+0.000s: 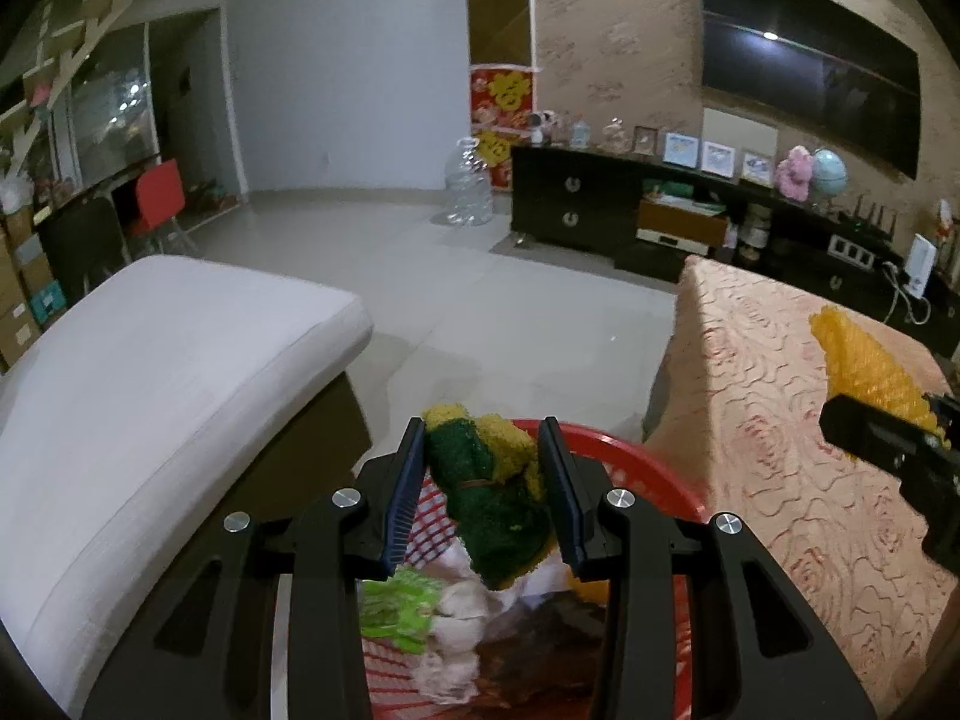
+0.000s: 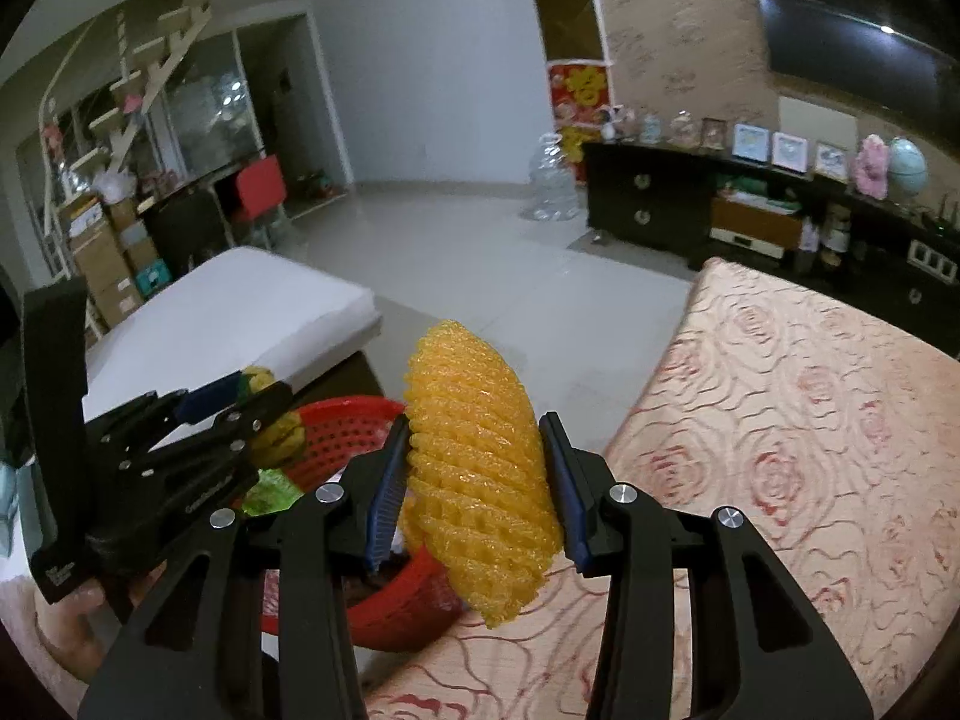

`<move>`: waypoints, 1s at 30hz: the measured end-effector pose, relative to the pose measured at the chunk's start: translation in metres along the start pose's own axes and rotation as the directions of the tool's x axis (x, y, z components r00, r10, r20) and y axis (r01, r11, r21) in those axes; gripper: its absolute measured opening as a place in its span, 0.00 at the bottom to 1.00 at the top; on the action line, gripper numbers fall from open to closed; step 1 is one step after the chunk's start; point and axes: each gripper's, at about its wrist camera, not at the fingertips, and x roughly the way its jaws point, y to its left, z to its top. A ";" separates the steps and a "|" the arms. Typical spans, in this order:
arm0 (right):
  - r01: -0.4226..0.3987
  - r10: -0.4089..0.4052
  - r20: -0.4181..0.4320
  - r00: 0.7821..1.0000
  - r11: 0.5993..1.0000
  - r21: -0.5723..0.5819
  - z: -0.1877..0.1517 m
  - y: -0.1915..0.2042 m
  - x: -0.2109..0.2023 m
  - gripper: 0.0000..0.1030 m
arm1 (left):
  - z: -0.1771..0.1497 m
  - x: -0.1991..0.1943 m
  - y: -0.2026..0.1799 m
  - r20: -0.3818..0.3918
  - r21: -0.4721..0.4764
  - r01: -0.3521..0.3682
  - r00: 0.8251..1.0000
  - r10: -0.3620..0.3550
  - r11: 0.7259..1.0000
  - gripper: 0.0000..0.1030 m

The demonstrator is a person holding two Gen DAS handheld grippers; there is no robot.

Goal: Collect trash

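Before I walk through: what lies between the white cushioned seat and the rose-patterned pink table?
In the left wrist view, bare pale tile floor lies between white seat and pink table; nearer, the red plastic basket.

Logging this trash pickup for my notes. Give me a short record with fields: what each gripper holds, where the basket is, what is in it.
left gripper: shut on green and yellow foam net, above the basket
right gripper: shut on yellow foam net, over the table edge
basket: red, beside the table with the rose cloth
basket contents: green wrapper, crumpled white tissue, something dark
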 end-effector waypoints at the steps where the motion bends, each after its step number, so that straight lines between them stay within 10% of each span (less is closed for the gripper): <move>1: -0.007 0.007 -0.010 1.000 1.000 -0.008 -0.001 0.006 0.005 0.41 | -0.001 0.002 0.003 -0.006 -0.002 -0.006 1.000 0.006 1.000 0.36; 14: -0.089 0.085 -0.096 0.992 0.995 -0.044 -0.008 0.039 0.052 0.42 | -0.011 0.023 0.027 -0.087 -0.005 -0.048 0.995 0.047 0.999 0.40; 30: -0.151 0.150 -0.094 0.984 0.989 0.004 -0.011 0.039 0.048 0.76 | -0.010 0.014 0.048 -0.065 -0.082 -0.037 0.997 0.031 0.996 0.74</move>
